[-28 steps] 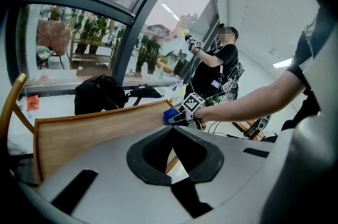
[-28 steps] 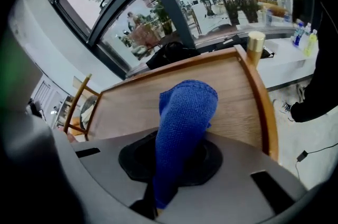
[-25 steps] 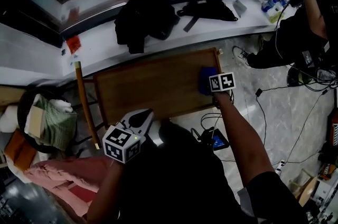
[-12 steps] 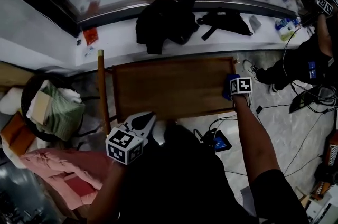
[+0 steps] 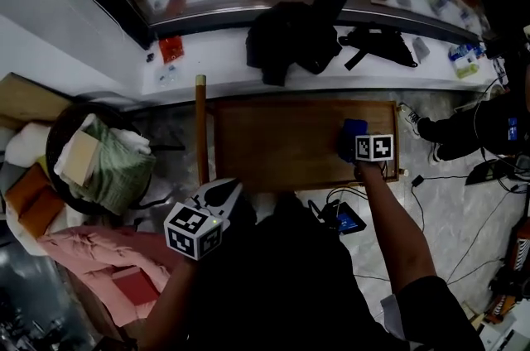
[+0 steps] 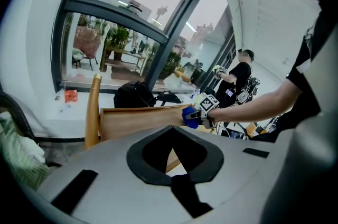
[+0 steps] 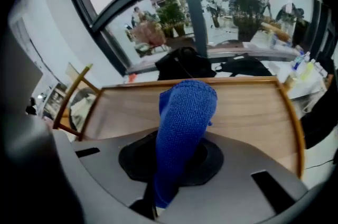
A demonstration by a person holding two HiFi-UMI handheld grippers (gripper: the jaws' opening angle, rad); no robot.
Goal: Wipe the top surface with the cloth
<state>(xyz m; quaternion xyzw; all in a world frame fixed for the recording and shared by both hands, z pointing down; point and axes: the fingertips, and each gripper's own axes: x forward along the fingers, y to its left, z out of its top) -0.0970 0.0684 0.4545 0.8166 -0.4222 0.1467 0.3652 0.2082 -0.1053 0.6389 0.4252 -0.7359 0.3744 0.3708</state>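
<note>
At frame right, our right claw, gripping the blue cloth, has slid inward from the tabletop edge (mid-stroke); our left claw waits closed, empty.

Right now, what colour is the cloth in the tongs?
Blue. The cloth is bright blue and knitted-looking, clearest in the right gripper view.

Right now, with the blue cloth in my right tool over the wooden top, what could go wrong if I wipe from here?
1. The cloth is pinched as a narrow bunch in the right tool; it may clean only a thin strip or pull free.
2. It sits near the right end of the wooden top, so the tool could knock the raised edge.
3. The left tool hangs shut, off the top, so nothing steadies it.
</note>
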